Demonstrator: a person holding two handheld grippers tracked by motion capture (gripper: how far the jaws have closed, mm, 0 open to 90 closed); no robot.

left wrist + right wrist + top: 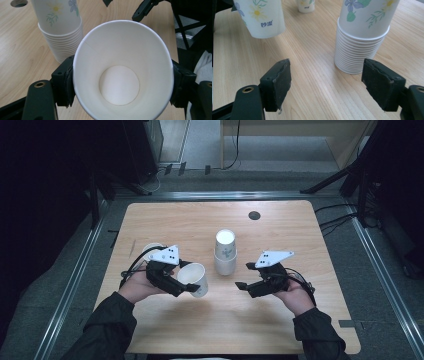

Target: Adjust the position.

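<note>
High view: left gripper jaws clamp light, crushable paper cup at sidewall; right gripper jaws wide, empty, near cup stack.

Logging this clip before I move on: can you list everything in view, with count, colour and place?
Held cup: one, white paper with flower print, clamped at the rim between the left gripper's jaws, lifted off the table.
Cup stack: one stack of nested cups, white with flower print, middle of the table.
Loose cup: one, white, behind the left gripper, partly hidden.
Table: one, light wood, with a dark round hole near the far edge.
Left gripper: black, grey plate on top, shut on the held cup.
Right gripper: black, jaws open, nothing between them, right of the cup stack.
Sleeves: two, dark, at the bottom edge.
</note>
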